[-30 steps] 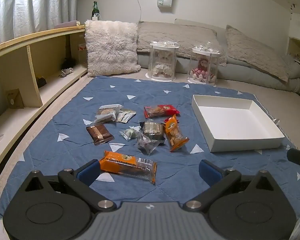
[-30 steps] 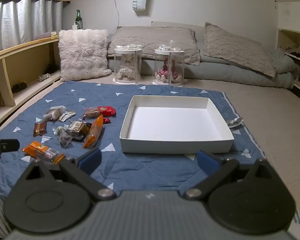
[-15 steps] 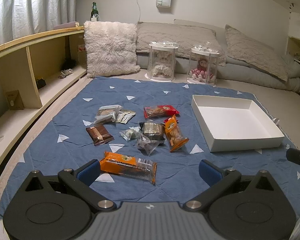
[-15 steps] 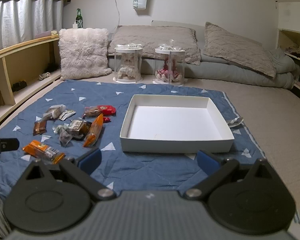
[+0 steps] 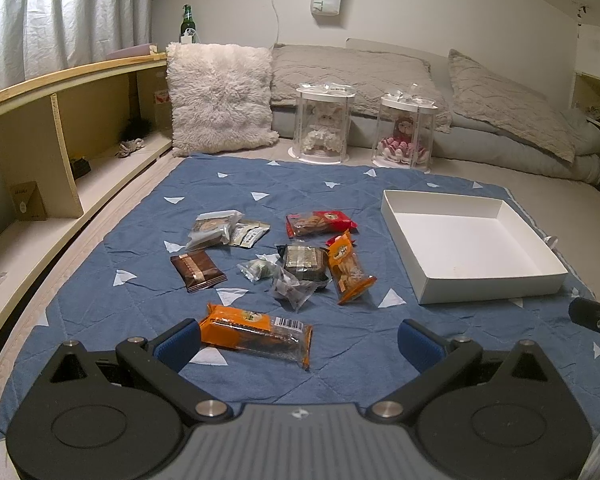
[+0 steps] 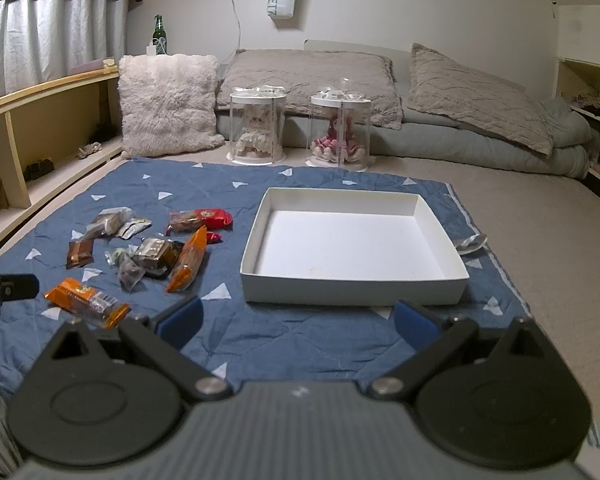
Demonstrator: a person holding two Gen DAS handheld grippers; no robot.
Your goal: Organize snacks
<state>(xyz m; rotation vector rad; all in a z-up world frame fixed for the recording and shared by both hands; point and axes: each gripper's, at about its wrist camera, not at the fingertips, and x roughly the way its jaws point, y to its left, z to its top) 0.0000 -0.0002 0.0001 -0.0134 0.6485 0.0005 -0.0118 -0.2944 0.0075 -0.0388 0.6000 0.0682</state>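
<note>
Several wrapped snacks lie scattered on a blue quilted mat point(image 5: 340, 208): a long orange packet point(image 5: 258, 334) nearest me, a brown packet point(image 5: 198, 270), a red packet point(image 5: 320, 223), an orange pouch point(image 5: 348, 266) and a dark packet point(image 5: 304, 262). An empty white box point(image 5: 470, 246) point(image 6: 352, 240) sits to their right. My left gripper point(image 5: 300, 344) hangs open just behind the long orange packet, holding nothing. My right gripper point(image 6: 296, 322) is open and empty in front of the box's near wall. The snacks point(image 6: 152, 252) lie to its left.
Two clear display jars with dolls point(image 5: 322, 124) point(image 5: 406, 132) stand beyond the mat. A fluffy cushion point(image 5: 220, 96), grey pillows and bedding line the back wall. Wooden shelving point(image 5: 40, 140) runs along the left. A spoon point(image 6: 470, 242) lies right of the box.
Both views have shifted only slightly; the scene sits a little lower in frame. Nothing on the mat moved and both grippers stayed open.
</note>
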